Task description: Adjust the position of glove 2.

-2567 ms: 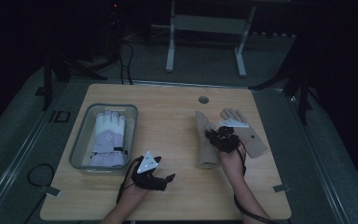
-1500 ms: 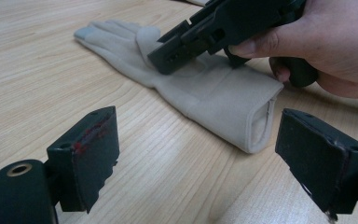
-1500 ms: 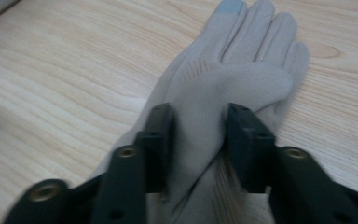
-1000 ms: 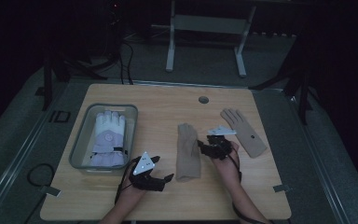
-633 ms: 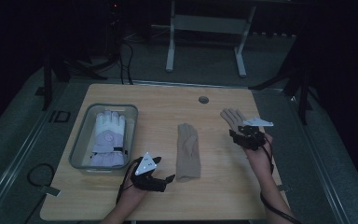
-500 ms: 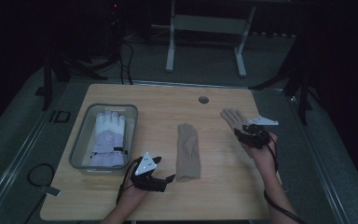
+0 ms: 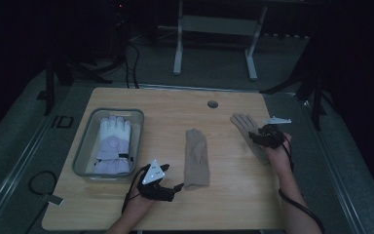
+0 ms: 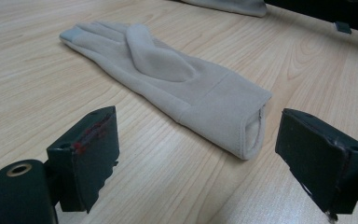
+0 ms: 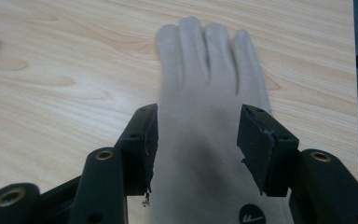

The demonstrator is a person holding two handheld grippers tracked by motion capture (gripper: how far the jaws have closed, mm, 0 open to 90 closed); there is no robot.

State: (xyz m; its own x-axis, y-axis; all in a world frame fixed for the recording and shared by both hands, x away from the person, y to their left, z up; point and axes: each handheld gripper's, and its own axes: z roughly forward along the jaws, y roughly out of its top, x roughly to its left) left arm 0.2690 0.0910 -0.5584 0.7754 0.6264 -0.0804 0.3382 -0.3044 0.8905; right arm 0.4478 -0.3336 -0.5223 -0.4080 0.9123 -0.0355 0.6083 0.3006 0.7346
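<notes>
Table: a light wooden table with a small round hole near its far edge.
Room: dark, with grey floor all round; a pale metal stand rises behind the table and cables lie on the floor at the left.
Bin: a clear bin at the left of the table, with a white and lilac padded glove lying in it.
Middle glove: a beige glove flat at the table's centre, fingers away from the person, cuff just beside the left claw.
Left claw: jaws wide apart, nothing between them, low over the wood.
Right glove: a second beige glove near the right edge, fingers spread.
Right claw: the right claw stands over this glove's palm, jaws half apart and just opening further, pads seemingly clear of the cloth.
Hidden: in the high view the right hand covers that glove's cuff; its fingers blur in the right gripper view.
</notes>
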